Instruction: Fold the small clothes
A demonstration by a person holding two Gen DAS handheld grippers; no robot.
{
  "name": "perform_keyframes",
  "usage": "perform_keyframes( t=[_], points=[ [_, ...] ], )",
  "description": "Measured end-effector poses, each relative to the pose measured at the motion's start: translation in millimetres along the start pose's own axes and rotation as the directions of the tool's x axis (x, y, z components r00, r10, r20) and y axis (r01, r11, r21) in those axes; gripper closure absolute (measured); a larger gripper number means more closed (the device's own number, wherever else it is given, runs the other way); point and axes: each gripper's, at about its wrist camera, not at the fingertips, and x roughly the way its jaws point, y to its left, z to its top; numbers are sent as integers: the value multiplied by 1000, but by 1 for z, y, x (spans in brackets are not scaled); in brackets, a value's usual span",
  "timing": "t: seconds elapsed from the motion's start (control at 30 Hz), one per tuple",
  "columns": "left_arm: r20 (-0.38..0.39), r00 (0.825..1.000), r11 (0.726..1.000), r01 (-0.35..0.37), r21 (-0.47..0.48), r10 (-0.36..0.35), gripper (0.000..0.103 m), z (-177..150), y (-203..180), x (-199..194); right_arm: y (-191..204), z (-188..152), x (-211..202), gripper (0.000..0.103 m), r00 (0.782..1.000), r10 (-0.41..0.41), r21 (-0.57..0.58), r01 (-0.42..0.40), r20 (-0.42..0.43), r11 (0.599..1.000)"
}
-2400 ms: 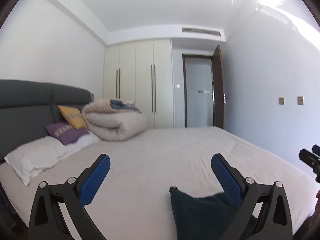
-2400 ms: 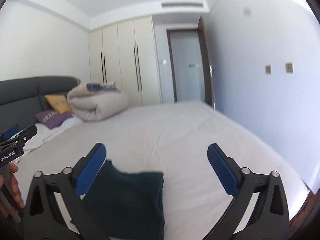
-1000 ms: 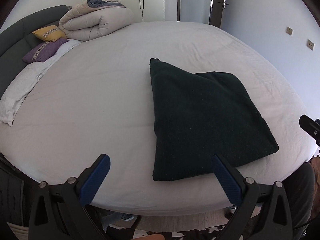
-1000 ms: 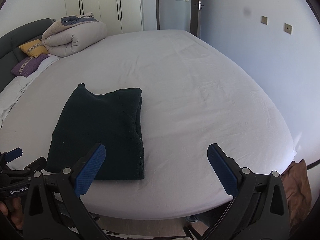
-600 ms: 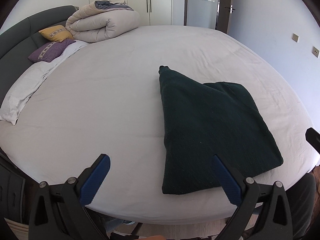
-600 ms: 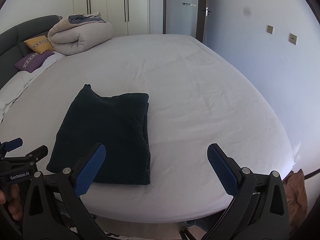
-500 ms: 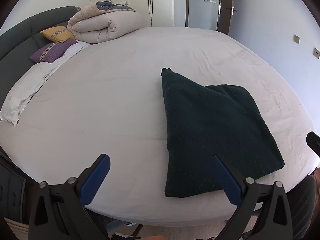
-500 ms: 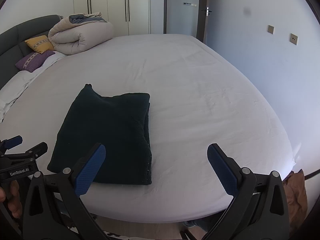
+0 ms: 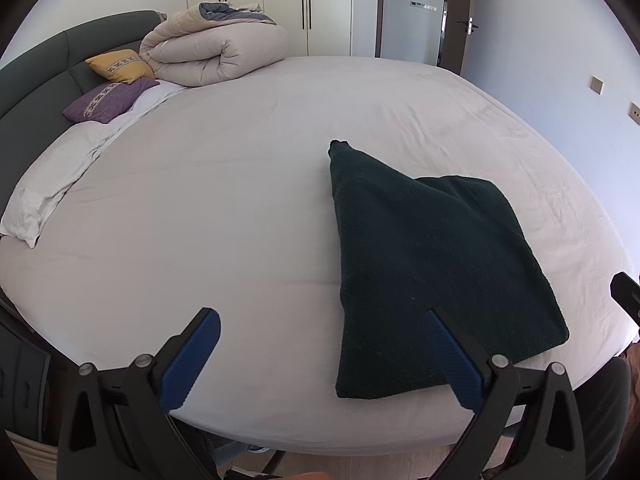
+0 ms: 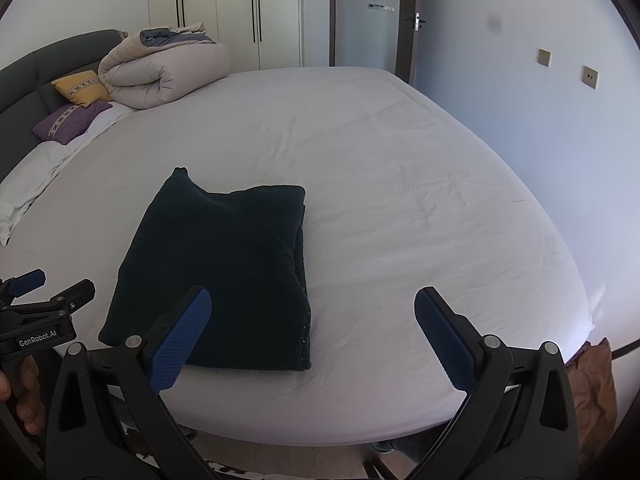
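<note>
Right wrist view: dark green garment (image 10: 224, 268) lies folded flat on the bed (image 10: 400, 208), near its front edge, left of the right tool (image 10: 312, 332).
Left wrist view: same garment (image 9: 432, 264) sits right of centre, partly behind the right finger of the left tool (image 9: 324, 356).
Left tool: spread wide, holding nothing, hanging off the near edge of the bed.
Right tool: spread wide too, empty, clear of the cloth.
Long axis: runs from the near edge toward the far side of the bed; in the left view it leans slightly left as it goes away.
Pointing: one far corner sticks up as a small peak toward the headboard end; the doubled layers show along the right side.
Risk, slipping: the near edge lies close to the bed's rim, so a pull toward the person could drag the stack off.
Risk, unfolding: pinching only the top layer would likely peel the fold open.
Risk, lumping: the raised far corner may bunch if another fold goes over it unsmoothed.
</note>
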Motion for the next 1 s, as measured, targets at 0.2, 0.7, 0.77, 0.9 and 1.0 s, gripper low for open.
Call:
perform_keyframes(
  t=[0.2,0.7,0.77,0.9,1.0],
  points=[
    [-2,1000,1000,0,-5,0,0,1,2,1,1,-1,2,0,1000,1,3,-1,-6,1000],
    [-6,1000,1000,-1,-8,1,0,-2,4,2,1,-2,5,0,1000,3,5,-3,-11,1000],
    [-6,1000,1000,-2,-7,2,0,-2,4,2,1,-1,4,0,1000,2,5,-2,-8,1000],
    [-6,1000,1000,-1,-7,1,0,-3,4,2,1,-1,4,0,1000,2,5,-2,-7,1000],
    [-5,1000,1000,-2,-8,2,0,-3,4,1,2,-2,4,0,1000,2,6,-2,-8,1000]
  ],
)
